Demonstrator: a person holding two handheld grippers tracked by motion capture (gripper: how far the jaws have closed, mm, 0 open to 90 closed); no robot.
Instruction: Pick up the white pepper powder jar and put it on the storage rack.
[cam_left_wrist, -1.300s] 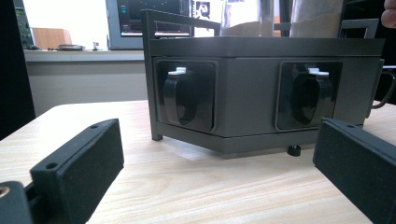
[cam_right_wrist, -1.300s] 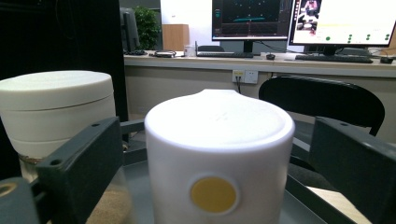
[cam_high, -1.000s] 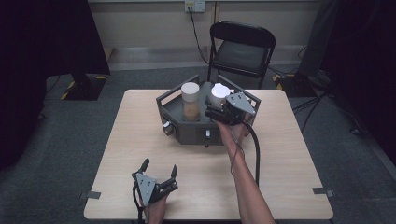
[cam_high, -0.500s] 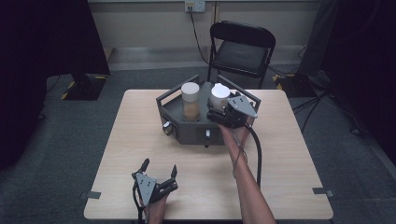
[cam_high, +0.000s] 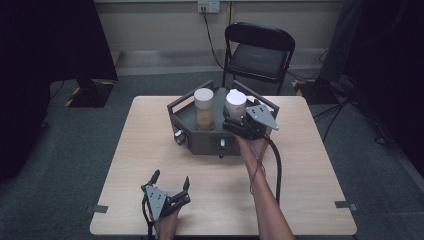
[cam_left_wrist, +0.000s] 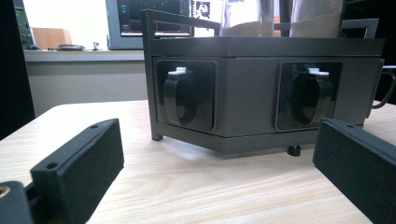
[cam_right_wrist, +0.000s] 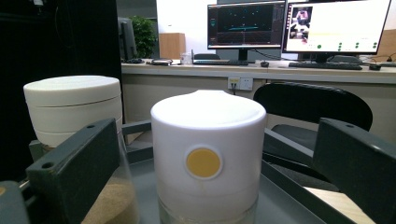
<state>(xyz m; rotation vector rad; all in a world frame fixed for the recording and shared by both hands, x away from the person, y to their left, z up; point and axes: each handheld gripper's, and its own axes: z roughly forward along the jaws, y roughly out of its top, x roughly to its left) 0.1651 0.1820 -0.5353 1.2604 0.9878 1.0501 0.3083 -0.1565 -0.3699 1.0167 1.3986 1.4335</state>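
A dark grey six-sided tray (cam_high: 206, 144) stands at the table's far middle and holds two jars. The left jar (cam_high: 204, 107) has a white lid and brownish grains inside (cam_right_wrist: 112, 203). The right jar (cam_high: 235, 102) wears a white cap with a yellow dot (cam_right_wrist: 203, 163). My right gripper (cam_high: 229, 122) is open over the tray's right side, with the capped jar (cam_right_wrist: 208, 149) close ahead between its spread jaws, untouched. At the table's front edge my left gripper (cam_high: 171, 177) rests open, facing the tray wall (cam_left_wrist: 247, 93) with nothing between its jaws (cam_left_wrist: 217, 140).
Two black spout-like knobs with white tabs (cam_left_wrist: 180, 95) (cam_left_wrist: 310, 95) sit in recesses on the tray's front walls. A black folding chair (cam_high: 257, 52) stands behind the table. The wooden tabletop (cam_high: 150, 135) is bare left of the tray.
My right gripper has drifted slightly right and nearer beside the capped jar. The left gripper has not moved.
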